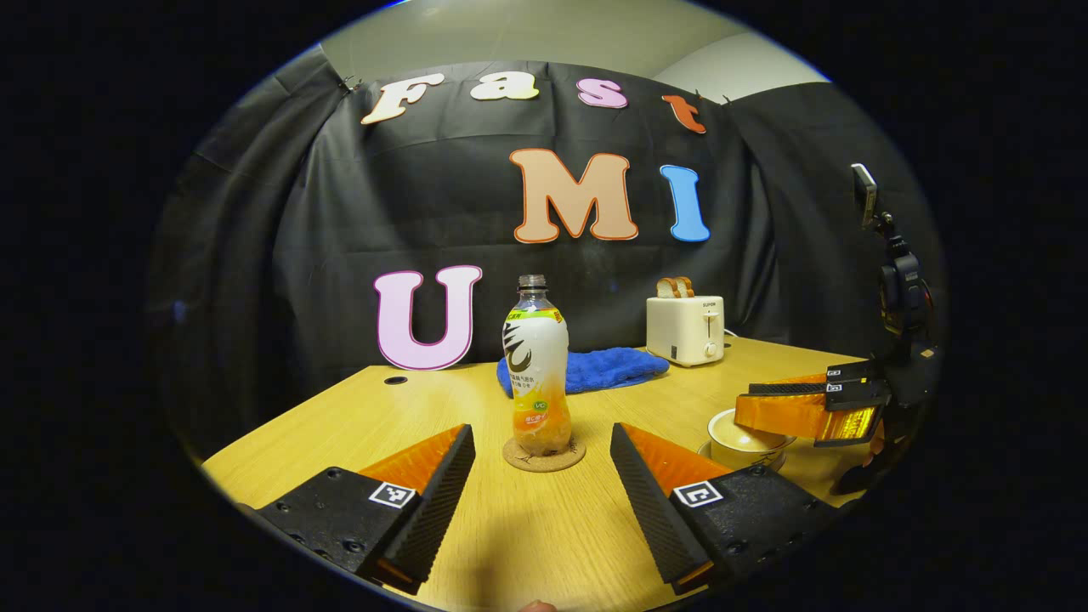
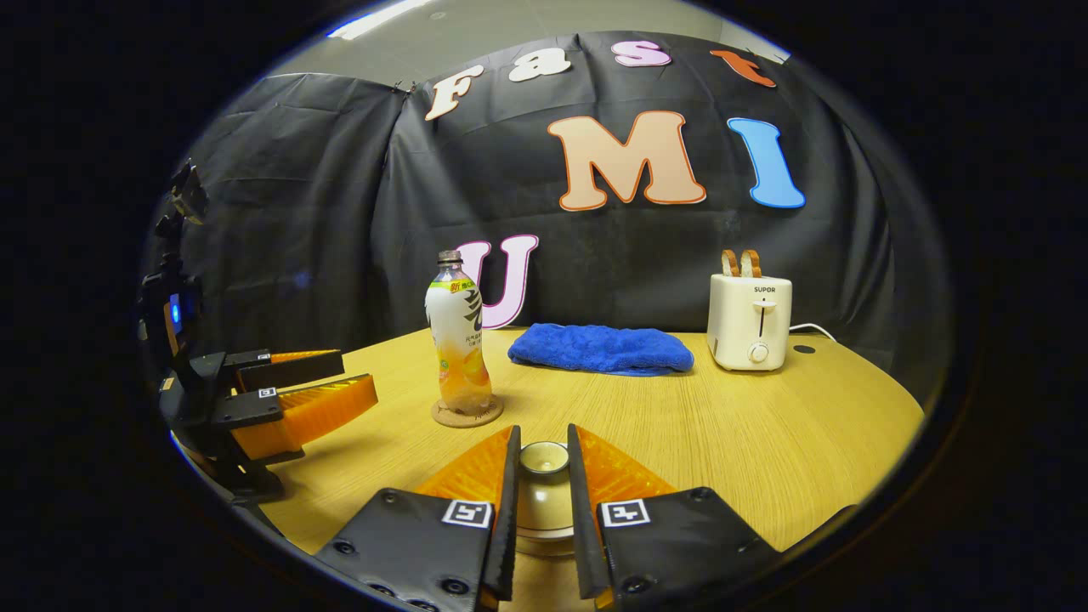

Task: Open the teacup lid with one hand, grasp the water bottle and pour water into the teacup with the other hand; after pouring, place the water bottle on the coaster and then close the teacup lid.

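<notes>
Right gripper (image 2: pixel 541 489): fingers drawn close on either side of the teacup lid's (image 2: pixel 544 457) knob; whether both press on it I cannot tell.
Teacup (image 2: pixel 541 518): directly under the right gripper, lid apparently seated on it; in the left gripper view the teacup (image 1: pixel 741 438) sits right of the water bottle with the right gripper (image 1: pixel 790 406) over it.
Left gripper (image 1: pixel 544 476): fingers spread wide, holding nothing, aimed at the water bottle from the near side.
Water bottle (image 1: pixel 539 374): upright, cap off, standing on the coaster (image 1: pixel 544 455); long axis vertical, straight ahead between the left gripper's fingers but apart from them.
Nearer hand: left to the water bottle, right to the teacup.
Judgement: the bottle rests on the coaster, so the lid step looks the one in hand.
Open room: bare tabletop (image 2: pixel 765 433) right of the water bottle; blue towel (image 2: pixel 602 348) and toaster (image 2: pixel 750 321) lie well behind it.
</notes>
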`<action>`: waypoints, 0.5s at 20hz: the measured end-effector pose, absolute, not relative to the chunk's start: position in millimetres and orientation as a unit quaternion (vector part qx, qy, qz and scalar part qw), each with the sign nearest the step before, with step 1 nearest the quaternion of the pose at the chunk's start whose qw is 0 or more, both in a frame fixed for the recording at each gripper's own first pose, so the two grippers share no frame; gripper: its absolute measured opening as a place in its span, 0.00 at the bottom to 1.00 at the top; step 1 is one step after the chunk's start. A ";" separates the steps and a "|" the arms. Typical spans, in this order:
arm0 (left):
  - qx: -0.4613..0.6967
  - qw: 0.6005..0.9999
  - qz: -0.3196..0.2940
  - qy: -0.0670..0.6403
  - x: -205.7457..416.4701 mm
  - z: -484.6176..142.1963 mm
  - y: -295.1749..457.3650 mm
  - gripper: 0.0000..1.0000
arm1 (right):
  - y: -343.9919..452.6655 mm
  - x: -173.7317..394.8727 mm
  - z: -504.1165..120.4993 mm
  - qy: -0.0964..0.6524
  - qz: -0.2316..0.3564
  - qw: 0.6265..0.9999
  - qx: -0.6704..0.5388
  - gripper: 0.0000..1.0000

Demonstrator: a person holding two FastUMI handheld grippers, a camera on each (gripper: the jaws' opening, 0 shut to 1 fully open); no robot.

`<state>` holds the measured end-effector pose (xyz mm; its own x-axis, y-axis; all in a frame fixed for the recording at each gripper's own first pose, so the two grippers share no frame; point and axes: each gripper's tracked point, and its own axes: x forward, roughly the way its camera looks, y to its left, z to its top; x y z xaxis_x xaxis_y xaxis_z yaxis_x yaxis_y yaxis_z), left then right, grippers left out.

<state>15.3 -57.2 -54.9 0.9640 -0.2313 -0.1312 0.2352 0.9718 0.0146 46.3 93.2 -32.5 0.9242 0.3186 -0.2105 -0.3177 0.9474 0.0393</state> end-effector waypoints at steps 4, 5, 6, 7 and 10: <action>0.011 0.991 -0.118 0.067 14.8 -57.3 -59.0 0.94 | 90.1 45.6 -35.3 0.108 0.159 0.981 0.008 0.36; 0.012 0.991 -0.117 0.067 14.7 -57.4 -59.4 0.94 | 90.4 44.1 -34.7 0.109 0.160 0.981 0.011 0.36; 0.012 0.991 -0.115 0.064 14.4 -56.1 -58.6 0.94 | 88.6 43.1 -31.5 0.104 0.161 0.981 0.015 0.36; 0.012 0.991 -0.114 0.064 14.7 -56.7 -58.5 0.94 | 87.6 42.8 -28.2 0.099 0.162 0.982 0.017 0.45; 0.010 0.992 -0.109 0.057 14.6 -53.6 -56.9 0.94 | 76.1 40.7 -15.6 0.074 0.152 0.985 0.012 0.74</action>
<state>14.6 -56.9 -53.6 0.9697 -0.2152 -0.1159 0.2175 0.9760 0.0077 40.7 76.1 -15.6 0.9426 0.3019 -0.1428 -0.2985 0.9533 0.0454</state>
